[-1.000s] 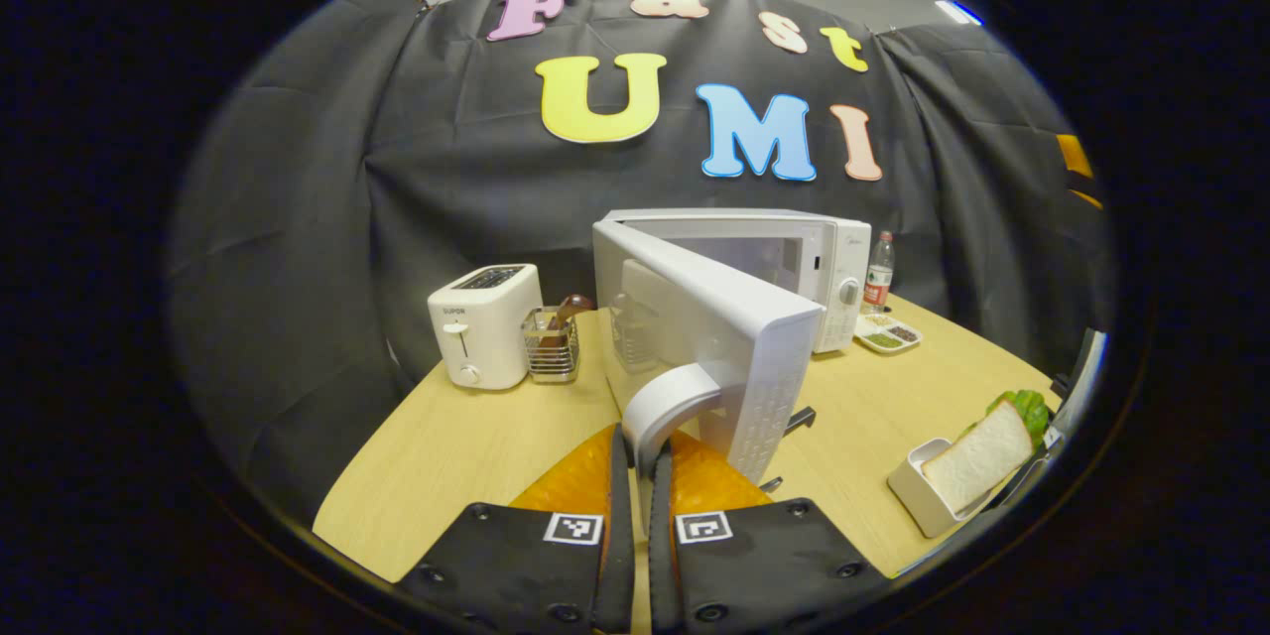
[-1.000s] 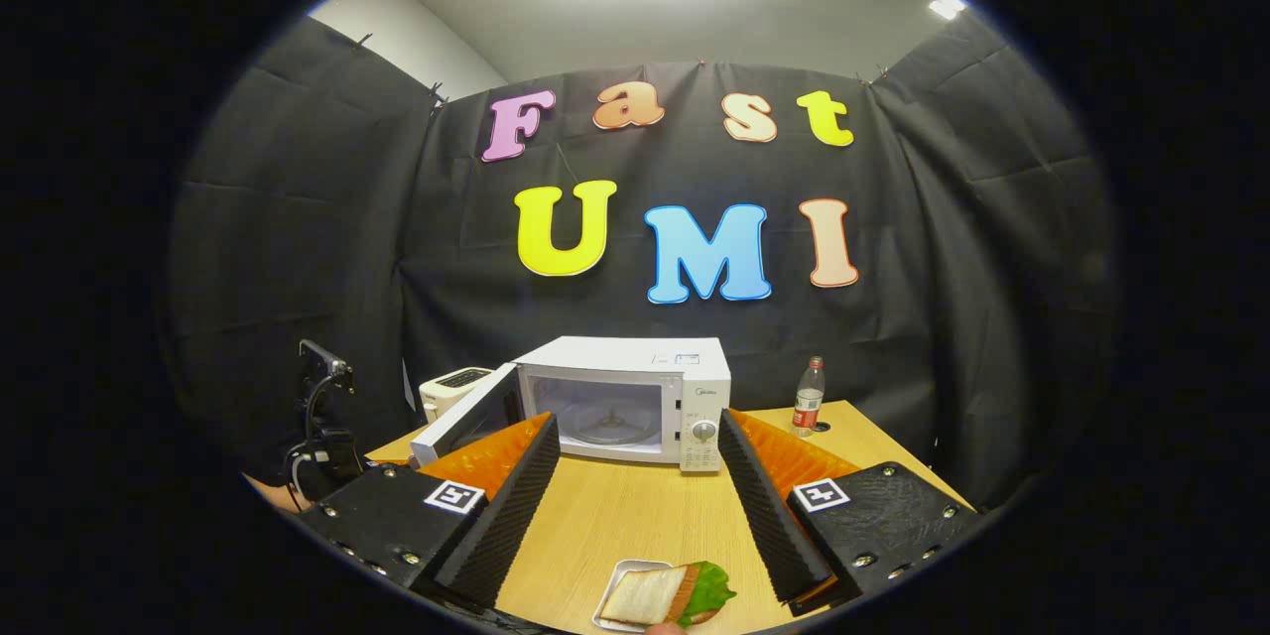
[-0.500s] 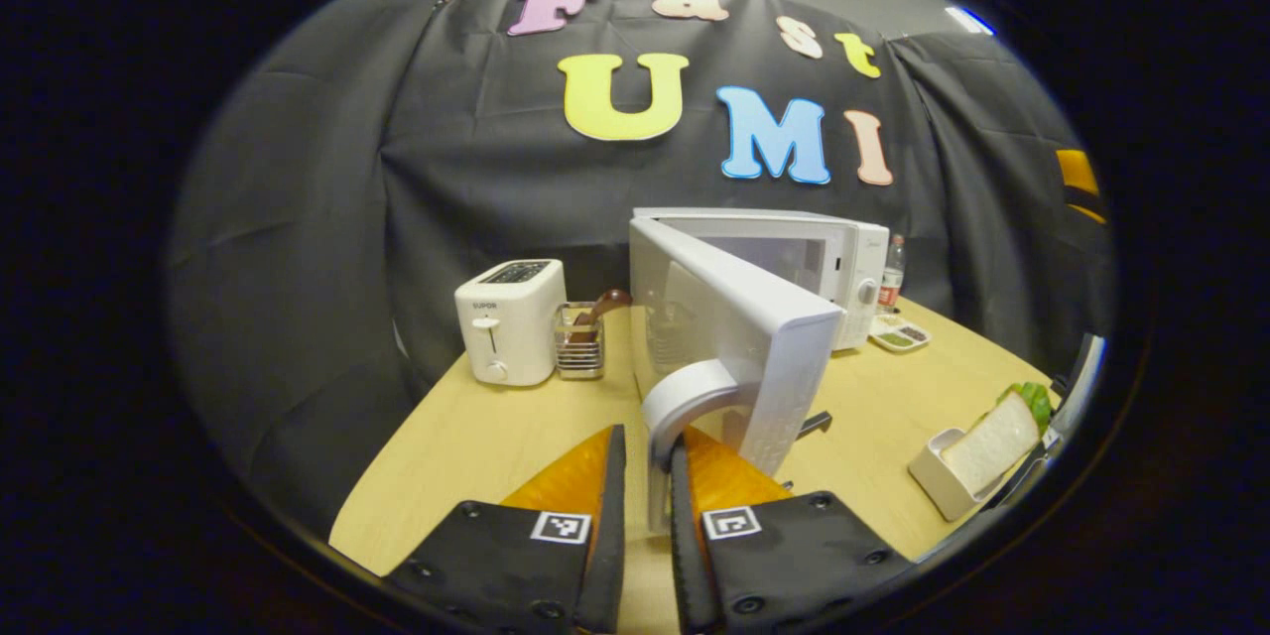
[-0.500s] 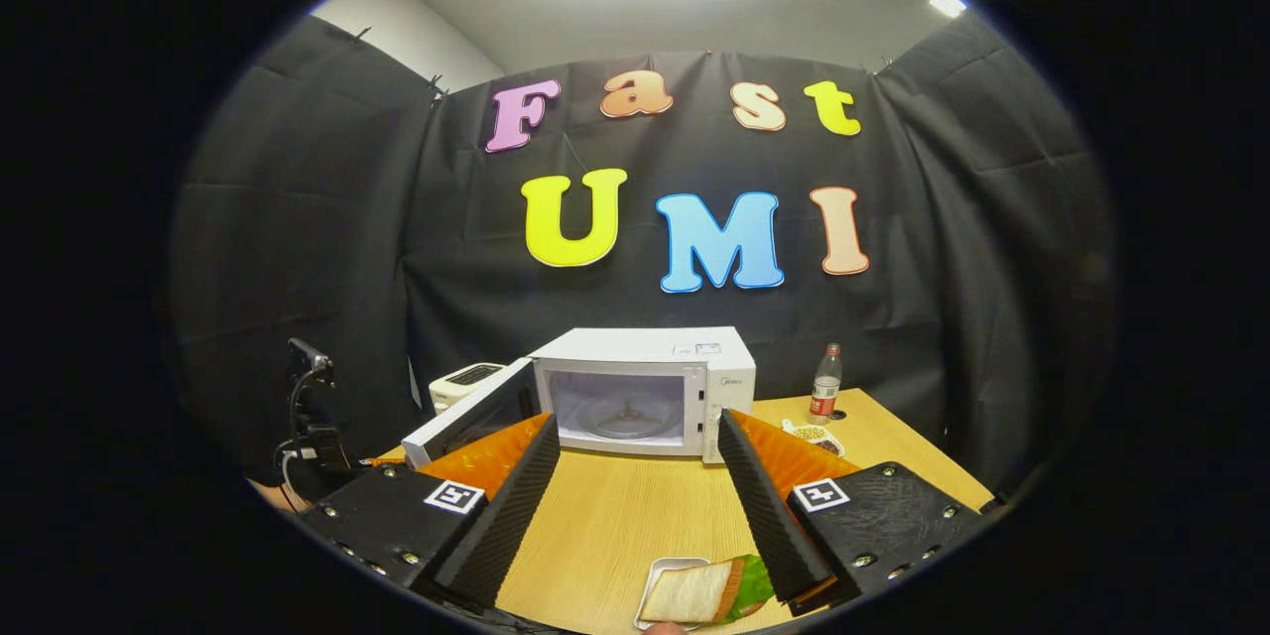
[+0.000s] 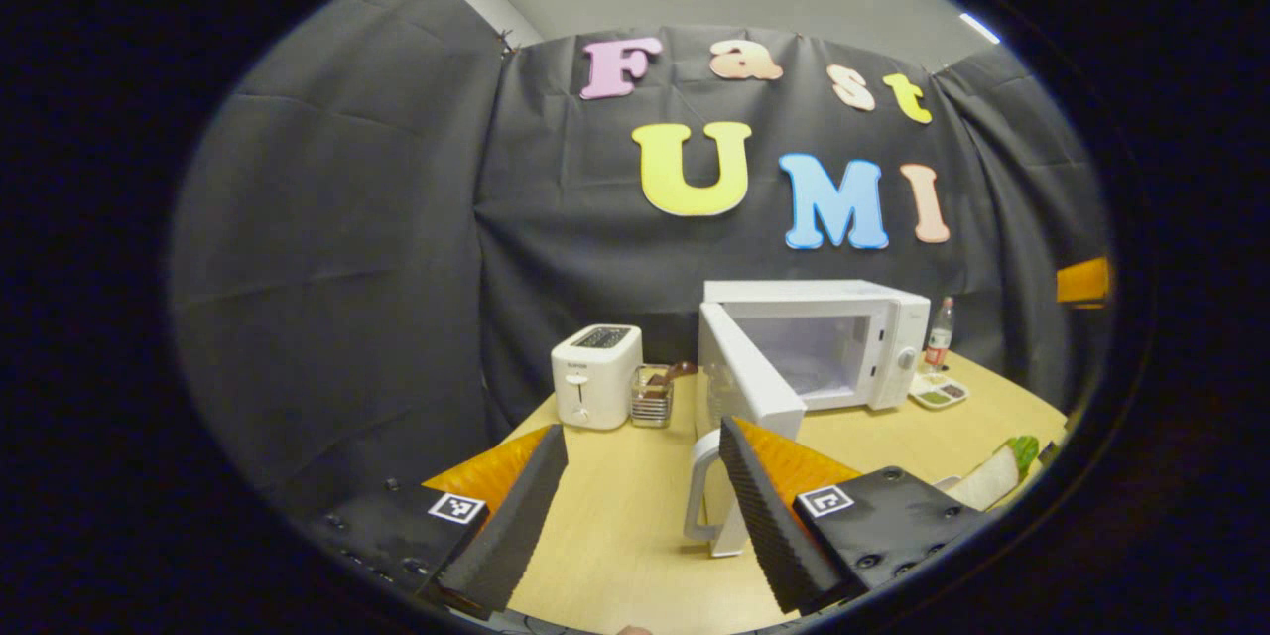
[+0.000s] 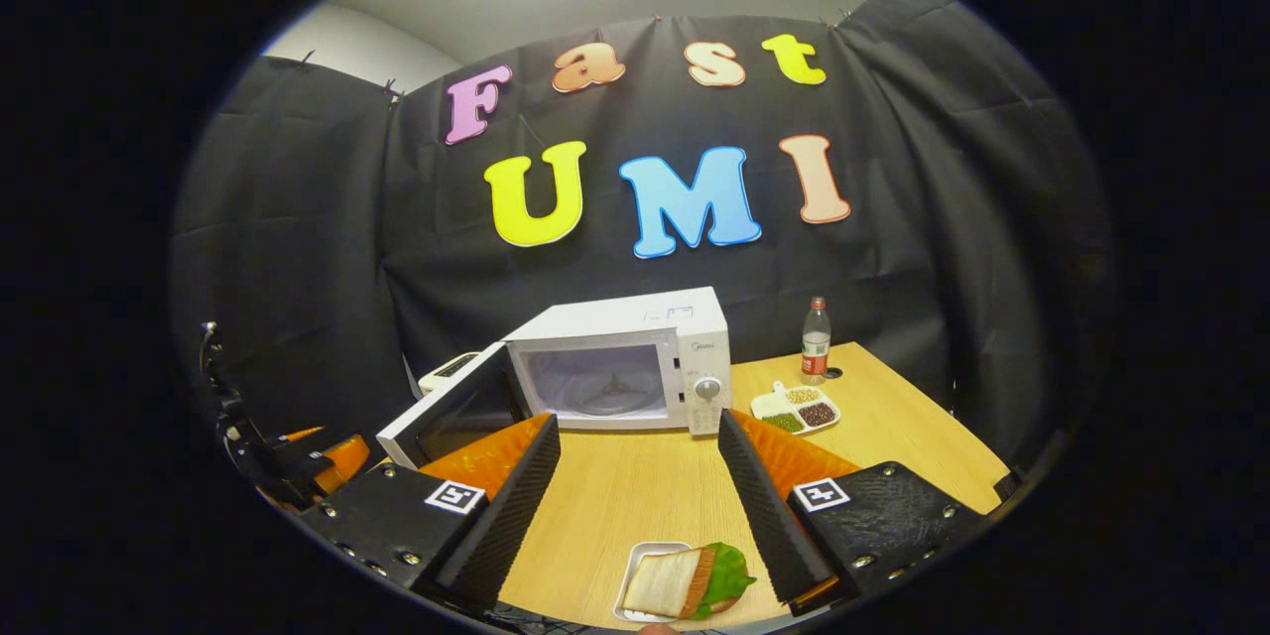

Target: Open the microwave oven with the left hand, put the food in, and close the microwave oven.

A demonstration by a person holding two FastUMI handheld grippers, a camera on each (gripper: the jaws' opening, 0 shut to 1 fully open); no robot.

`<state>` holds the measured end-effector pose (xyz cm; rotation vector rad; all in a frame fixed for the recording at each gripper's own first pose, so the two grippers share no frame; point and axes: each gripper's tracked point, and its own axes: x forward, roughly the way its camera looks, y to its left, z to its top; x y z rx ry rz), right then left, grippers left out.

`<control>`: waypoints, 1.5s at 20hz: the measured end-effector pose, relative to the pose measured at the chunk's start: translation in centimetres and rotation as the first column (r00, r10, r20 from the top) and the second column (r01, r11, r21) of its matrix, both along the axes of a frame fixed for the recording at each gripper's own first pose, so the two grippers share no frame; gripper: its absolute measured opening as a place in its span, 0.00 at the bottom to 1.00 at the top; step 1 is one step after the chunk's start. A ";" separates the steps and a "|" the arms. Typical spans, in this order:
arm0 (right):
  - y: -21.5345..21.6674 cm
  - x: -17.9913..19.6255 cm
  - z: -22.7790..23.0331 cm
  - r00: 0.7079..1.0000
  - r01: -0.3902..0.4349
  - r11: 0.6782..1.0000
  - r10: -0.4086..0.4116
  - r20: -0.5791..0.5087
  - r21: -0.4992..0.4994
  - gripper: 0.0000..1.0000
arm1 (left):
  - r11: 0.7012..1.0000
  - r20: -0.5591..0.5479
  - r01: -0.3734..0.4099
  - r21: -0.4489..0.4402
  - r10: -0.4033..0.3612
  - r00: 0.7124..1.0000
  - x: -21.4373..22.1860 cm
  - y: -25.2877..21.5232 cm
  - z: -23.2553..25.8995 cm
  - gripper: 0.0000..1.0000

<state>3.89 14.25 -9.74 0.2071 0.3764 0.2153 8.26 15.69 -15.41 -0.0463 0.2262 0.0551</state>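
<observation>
The white microwave (image 5: 843,342) stands at the back of the wooden table with its door (image 5: 746,379) swung wide open to the left and an empty cavity behind it. My left gripper (image 5: 640,432) is open, drawn back from the door's curved handle (image 5: 700,491), which shows just inside my right finger. In the right gripper view the microwave (image 6: 635,357) and its open door (image 6: 446,412) are straight ahead. A sandwich with lettuce in a small white tray (image 6: 685,580) lies on the table below my open right gripper (image 6: 638,425), untouched. The sandwich (image 5: 997,476) also peeks in at the right of the left gripper view.
A white toaster (image 5: 595,375) and a wire utensil holder (image 5: 653,397) stand left of the microwave. A bottle (image 6: 815,340) and a divided snack dish (image 6: 794,409) sit to its right. Bare table (image 6: 635,496) lies between the sandwich and the microwave.
My left gripper has let go of the door handle, opened and pulled back; the door now stands wide open. The right gripper stays open over the sandwich, its view shifted slightly.
</observation>
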 end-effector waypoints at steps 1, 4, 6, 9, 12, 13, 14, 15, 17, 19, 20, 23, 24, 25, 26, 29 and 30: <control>-0.4 -0.1 -1.2 0.999 -0.008 1.000 0.008 -0.040 -0.003 0.97 | 1.000 0.020 -0.010 0.001 0.010 1.000 -0.5 -0.1 1.3 0.98; -1.0 -0.8 -4.4 0.986 -0.042 0.999 0.047 -0.158 0.035 0.98 | 0.999 0.099 -0.027 0.025 0.025 0.995 -1.3 -0.4 5.8 1.00; -1.2 -1.3 -6.4 0.972 -0.055 0.996 0.068 -0.224 0.067 0.98 | 0.999 0.135 -0.034 0.030 0.030 0.990 -1.7 -1.0 7.8 1.00; -2.1 -1.9 -9.5 0.948 -0.058 0.995 0.080 -0.309 0.080 0.98 | 0.998 0.164 -0.046 0.044 0.038 0.986 -2.5 -1.5 9.7 1.00; -2.4 -2.9 -12.5 0.912 -0.069 0.993 0.100 -0.397 0.093 0.98 | 0.997 0.179 -0.051 0.063 0.039 0.983 -3.4 -2.1 10.7 1.00; -2.3 -3.3 -13.3 0.898 -0.075 0.991 0.114 -0.424 0.108 0.98 | 0.996 0.175 -0.051 0.070 0.038 0.984 -3.6 -2.4 10.8 0.98; -2.3 -3.6 -14.0 0.885 -0.074 0.990 0.122 -0.449 0.123 0.98 | 0.995 0.176 -0.053 0.079 0.038 0.984 -3.8 -2.5 11.0 0.99; -2.3 -3.8 -15.0 0.871 -0.075 0.989 0.126 -0.475 0.126 0.98 | 0.994 0.179 -0.064 0.092 0.047 0.983 -4.0 -2.5 11.1 0.99; -2.3 -4.2 -16.6 0.845 -0.081 0.989 0.136 -0.517 0.128 0.98 | 0.992 0.181 -0.073 0.104 0.053 0.982 -4.7 -2.8 11.4 1.00; -2.0 -4.7 -17.8 0.820 -0.090 0.985 0.157 -0.551 0.147 0.98 | 0.992 0.177 -0.076 0.104 0.056 0.983 -5.1 -3.2 11.4 1.00; -1.9 -4.9 -18.3 0.806 -0.095 0.983 0.167 -0.568 0.155 0.98 | 0.991 0.173 -0.078 0.107 0.059 0.983 -5.2 -3.4 11.2 1.00; -1.3 -6.1 -19.6 0.758 -0.119 0.974 0.213 -0.617 0.191 0.98 | 0.989 0.172 -0.090 0.120 0.069 0.983 -5.5 -3.8 11.4 1.00; -1.2 -6.3 -19.8 0.744 -0.123 0.972 0.225 -0.630 0.202 0.98 | 0.988 0.176 -0.094 0.121 0.072 0.982 -5.5 -4.1 11.7 1.00; -1.0 -6.5 -20.3 0.730 -0.124 0.968 0.237 -0.641 0.217 0.96 | 0.988 0.177 -0.098 0.121 0.076 0.981 -5.7 -4.3 11.7 1.00; -0.8 -6.6 -20.5 0.713 -0.121 0.963 0.253 -0.654 0.241 0.95 | 0.987 0.180 -0.104 0.119 0.082 0.980 -6.0 -4.5 11.8 1.00; -0.2 -7.5 -20.7 0.671 -0.107 0.947 0.294 -0.681 0.303 0.82 | 0.987 0.177 -0.113 0.113 0.092 0.980 -6.4 -5.3 11.7 1.00; -0.3 -7.5 -20.5 0.675 -0.105 0.945 0.296 -0.676 0.309 0.82 | 0.987 0.176 -0.116 0.112 0.096 0.980 -6.5 -5.6 11.7 1.00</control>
